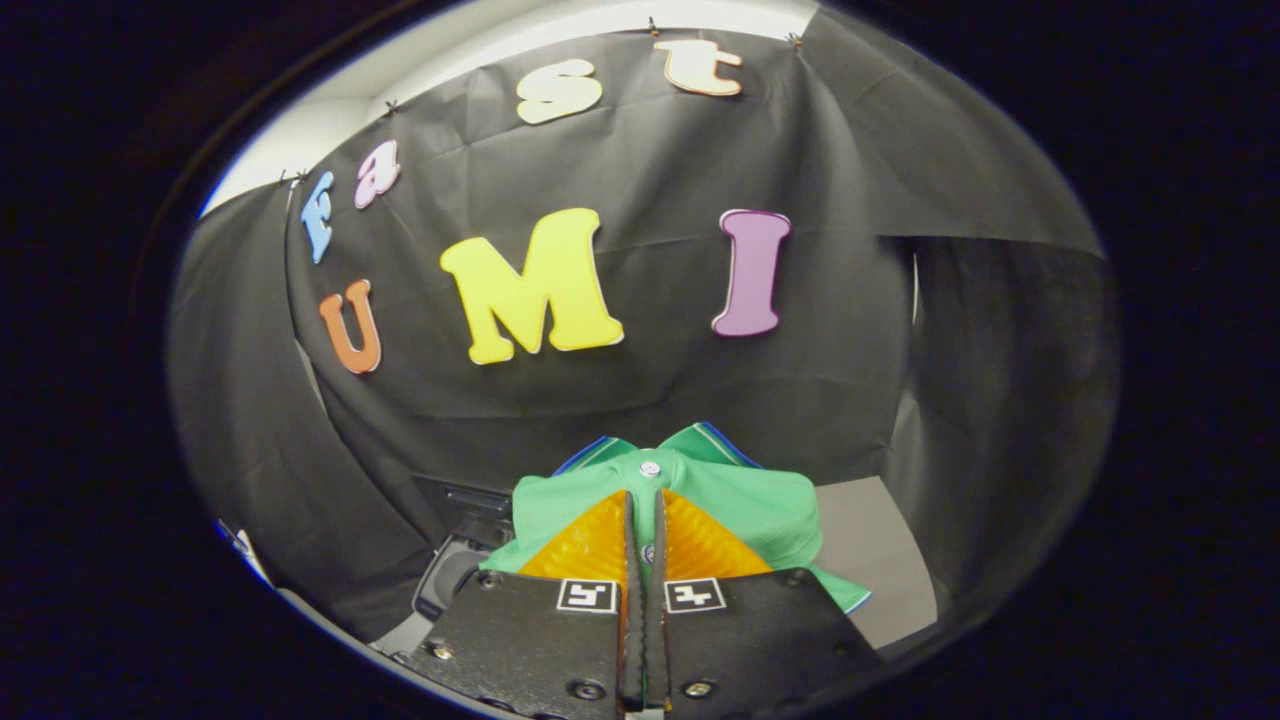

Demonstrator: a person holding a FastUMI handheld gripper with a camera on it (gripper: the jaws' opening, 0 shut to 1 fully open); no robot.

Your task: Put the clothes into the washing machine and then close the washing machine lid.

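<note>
Tool (645,500) nearly closed, both fingers pinching a green polo shirt (745,500) at its button placket, shirt lifted and hanging around the fingertips. Collar sits just beyond the fingers. Part of the washing machine (455,570) shows below, beside the shirt.

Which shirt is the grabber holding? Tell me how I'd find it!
Start at the booth's black cloth wall and look down to the gripper, whose two fingers are pinched nearly together. The green shirt is clamped between them, spreading out on both sides. It is the one bright green cloth, with a striped collar and small buttons, unlike the grey surface and the dark machine beside it.
</note>
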